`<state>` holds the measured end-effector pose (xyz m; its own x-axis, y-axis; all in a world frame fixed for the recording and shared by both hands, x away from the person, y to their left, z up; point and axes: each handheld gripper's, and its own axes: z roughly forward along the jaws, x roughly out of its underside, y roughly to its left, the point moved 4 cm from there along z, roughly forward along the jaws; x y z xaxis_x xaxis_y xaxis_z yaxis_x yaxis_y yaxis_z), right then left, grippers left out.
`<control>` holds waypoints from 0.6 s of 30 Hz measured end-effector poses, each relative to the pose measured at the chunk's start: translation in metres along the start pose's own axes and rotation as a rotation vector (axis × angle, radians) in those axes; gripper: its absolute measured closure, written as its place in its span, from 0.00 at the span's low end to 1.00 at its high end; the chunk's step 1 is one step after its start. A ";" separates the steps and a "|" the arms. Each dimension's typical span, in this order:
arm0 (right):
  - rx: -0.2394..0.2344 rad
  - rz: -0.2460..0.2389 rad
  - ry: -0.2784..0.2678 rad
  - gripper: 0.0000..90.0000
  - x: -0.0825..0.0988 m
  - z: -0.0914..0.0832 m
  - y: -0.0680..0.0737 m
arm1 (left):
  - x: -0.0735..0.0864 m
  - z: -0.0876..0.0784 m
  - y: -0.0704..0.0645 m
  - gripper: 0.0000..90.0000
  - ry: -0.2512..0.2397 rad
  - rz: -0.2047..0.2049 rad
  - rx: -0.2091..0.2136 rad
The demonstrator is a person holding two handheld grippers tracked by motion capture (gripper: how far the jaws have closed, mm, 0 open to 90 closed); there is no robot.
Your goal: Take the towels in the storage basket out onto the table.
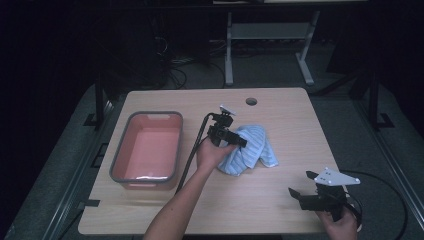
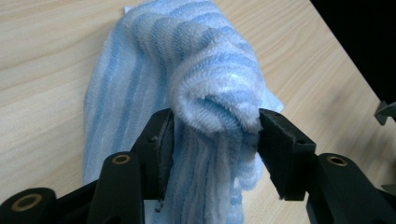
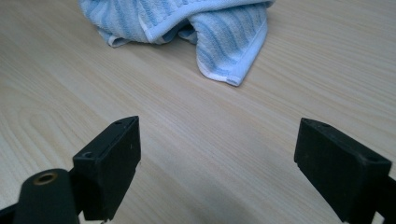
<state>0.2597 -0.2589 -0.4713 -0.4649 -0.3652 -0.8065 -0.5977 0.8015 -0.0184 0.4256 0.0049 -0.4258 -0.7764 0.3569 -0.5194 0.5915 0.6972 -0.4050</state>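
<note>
A blue-and-white striped towel point(image 1: 256, 146) lies bunched near the middle of the wooden table point(image 1: 225, 205). My left gripper point(image 1: 241, 141) is at the towel's left side, held by a hand. In the left gripper view a raised fold of the towel point(image 2: 196, 60) fills the gap of the left gripper point(image 2: 215, 137) and touches both pads, with the jaws about half apart. My right gripper point(image 1: 301, 183) hovers at the front right corner, wide open with nothing in it. In its own view the right gripper point(image 3: 217, 158) faces bare table with the towel point(image 3: 224, 37) farther off.
A pink bin with a grey rim point(image 1: 119, 152) stands on the left of the table, with nothing in it. A round cable hole point(image 1: 251, 101) sits near the far edge. Black cables trail from both grippers. Beyond the table are a dark floor and a desk frame.
</note>
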 end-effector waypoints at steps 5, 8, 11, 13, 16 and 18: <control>0.003 0.005 0.002 0.16 0.000 0.001 -0.001 | 0.004 -0.006 0.001 0.50 -0.017 -0.003 0.006; 0.004 0.015 0.005 0.16 0.001 0.001 -0.003 | 0.007 -0.012 0.002 0.48 -0.021 0.007 0.008; 0.006 0.016 0.004 0.16 0.000 0.001 -0.003 | 0.011 -0.018 -0.001 0.48 -0.028 0.020 0.013; 0.007 0.015 0.006 0.16 0.000 0.001 -0.003 | 0.013 -0.020 -0.001 0.47 -0.033 0.026 0.009; 0.012 0.012 0.010 0.16 0.000 0.001 -0.004 | 0.019 -0.027 -0.001 0.46 -0.044 0.035 0.009; 0.011 0.013 0.010 0.16 0.000 0.001 -0.004 | 0.020 -0.028 0.000 0.45 -0.047 0.035 0.012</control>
<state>0.2629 -0.2616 -0.4722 -0.4790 -0.3596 -0.8008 -0.5846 0.8112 -0.0146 0.4033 0.0294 -0.4149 -0.7443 0.3515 -0.5678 0.6209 0.6774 -0.3944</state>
